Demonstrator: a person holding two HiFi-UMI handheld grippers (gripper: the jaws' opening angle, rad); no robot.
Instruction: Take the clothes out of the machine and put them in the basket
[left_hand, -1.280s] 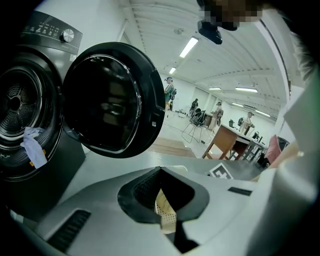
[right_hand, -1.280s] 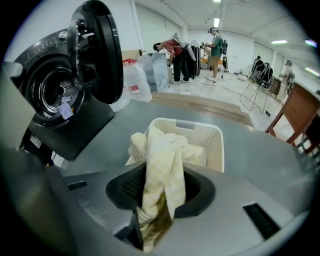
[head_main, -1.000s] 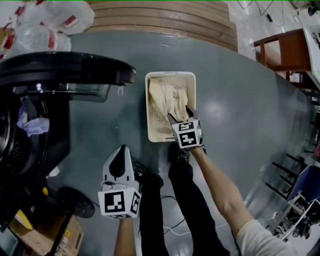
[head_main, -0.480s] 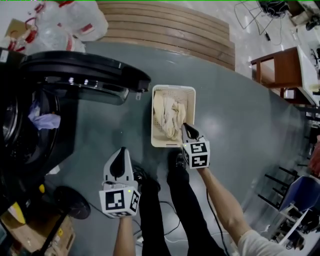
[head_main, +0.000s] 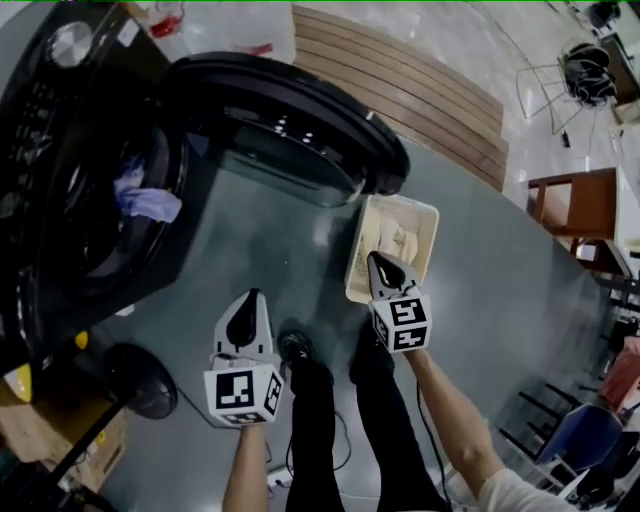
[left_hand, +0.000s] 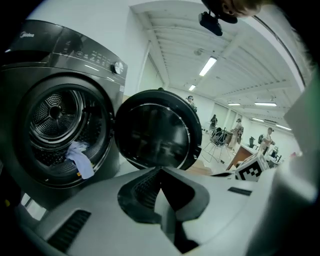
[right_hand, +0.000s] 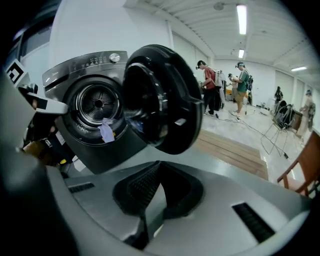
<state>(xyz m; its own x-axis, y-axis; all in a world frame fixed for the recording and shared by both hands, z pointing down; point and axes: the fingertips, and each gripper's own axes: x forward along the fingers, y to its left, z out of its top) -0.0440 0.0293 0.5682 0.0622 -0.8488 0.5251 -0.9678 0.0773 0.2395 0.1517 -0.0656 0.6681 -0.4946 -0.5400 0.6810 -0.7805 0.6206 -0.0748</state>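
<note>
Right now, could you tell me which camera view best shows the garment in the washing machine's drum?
The left gripper view: it looks straight into the open drum, where the pale blue garment drapes over the lip. The head view shows the garment from steeply above; the right gripper view shows it small.

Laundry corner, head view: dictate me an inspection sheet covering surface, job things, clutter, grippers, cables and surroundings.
Surface: grey floor, glossy.
Job's things: washing machine, door open, pale cloth at drum mouth; basket holding cream clothes.
Clutter: cardboard box beside the machine.
Grippers: left gripper shut, empty; right gripper shut, empty, over basket's near end.
Cables: cable on pale floor far off.
Surroundings: wooden boards, brown table, people standing far back.
</note>
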